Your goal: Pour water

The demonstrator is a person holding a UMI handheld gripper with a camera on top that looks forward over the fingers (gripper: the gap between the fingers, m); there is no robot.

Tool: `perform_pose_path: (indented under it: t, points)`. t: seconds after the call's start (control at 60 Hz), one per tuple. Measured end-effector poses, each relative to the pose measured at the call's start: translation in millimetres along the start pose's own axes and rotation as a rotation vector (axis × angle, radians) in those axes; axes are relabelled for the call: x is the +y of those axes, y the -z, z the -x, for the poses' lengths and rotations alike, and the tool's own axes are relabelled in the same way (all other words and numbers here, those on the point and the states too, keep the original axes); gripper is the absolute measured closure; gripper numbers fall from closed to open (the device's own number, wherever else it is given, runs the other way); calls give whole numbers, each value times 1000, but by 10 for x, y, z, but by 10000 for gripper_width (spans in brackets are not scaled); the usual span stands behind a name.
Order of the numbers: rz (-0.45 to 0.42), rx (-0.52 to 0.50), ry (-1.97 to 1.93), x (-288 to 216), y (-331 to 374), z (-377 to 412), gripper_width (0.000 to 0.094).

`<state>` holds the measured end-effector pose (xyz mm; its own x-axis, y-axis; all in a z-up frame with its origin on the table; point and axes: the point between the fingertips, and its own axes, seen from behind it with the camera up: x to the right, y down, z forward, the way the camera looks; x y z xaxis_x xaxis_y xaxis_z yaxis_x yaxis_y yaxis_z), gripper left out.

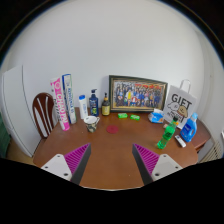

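My gripper [112, 160] is open and empty above the near part of a brown wooden table [110, 140], its two pink pads wide apart. Far beyond the fingers, at the table's back left, stand a dark blue bottle [93, 104], a white bottle [83, 106], a small amber bottle [105, 105] and a small cup [91, 122]. All of them are well out of reach of the fingers.
A framed group photo [137, 95] leans on the wall at the back. Pink and white boxes [61, 101] stand at the left, a white gift bag [179, 104] and green and blue items [168, 131] at the right. A wooden chair [43, 110] stands left.
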<state>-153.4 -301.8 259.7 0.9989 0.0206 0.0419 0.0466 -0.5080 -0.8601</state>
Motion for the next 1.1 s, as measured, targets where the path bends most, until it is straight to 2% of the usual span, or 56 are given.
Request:
perform_pose_path:
  t: [0.317,0.7,0.867,1.1]
  points:
    - [-34,46,-58,87,-88,-718,77]
    - [-33,146,-40,607,-754,-2566,79]
    - [-64,141,-10,656,-1312,-3153,81]
    - [-74,68,-17,780,-2136,-3435,82]
